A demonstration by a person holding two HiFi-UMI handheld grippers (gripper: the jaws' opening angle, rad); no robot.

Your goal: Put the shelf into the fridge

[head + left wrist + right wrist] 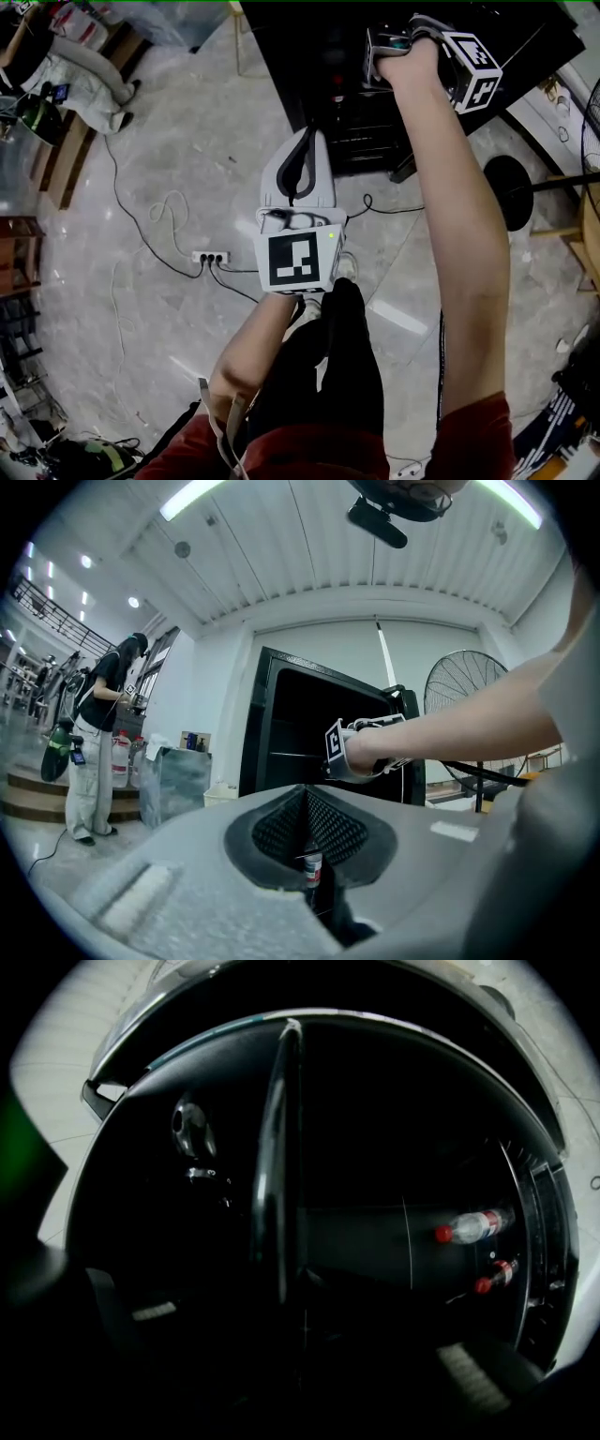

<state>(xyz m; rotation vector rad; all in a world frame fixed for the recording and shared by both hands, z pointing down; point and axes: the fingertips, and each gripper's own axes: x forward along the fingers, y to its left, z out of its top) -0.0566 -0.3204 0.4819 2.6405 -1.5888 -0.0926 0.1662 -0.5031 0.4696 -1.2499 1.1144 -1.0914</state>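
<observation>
The black fridge [309, 56] stands open in front of me, also seen in the left gripper view [291, 733]. My right gripper [291, 1335] reaches into its dark inside, with its marker cube [473, 73] at the fridge mouth. The shelf [281, 1147] shows edge-on as a thin dark plate that runs straight into the closed jaws, which seem shut on its edge. My left gripper [305, 139] hangs back over the floor. Its pads [323, 822] meet with nothing between them.
Two red-capped bottles [473, 1227] sit inside the fridge beyond the shelf. A power strip [210, 256] with cables lies on the marble floor at the left. A standing fan [469, 696] is right of the fridge, with its round base [506, 192]. A person [98, 733] stands far left.
</observation>
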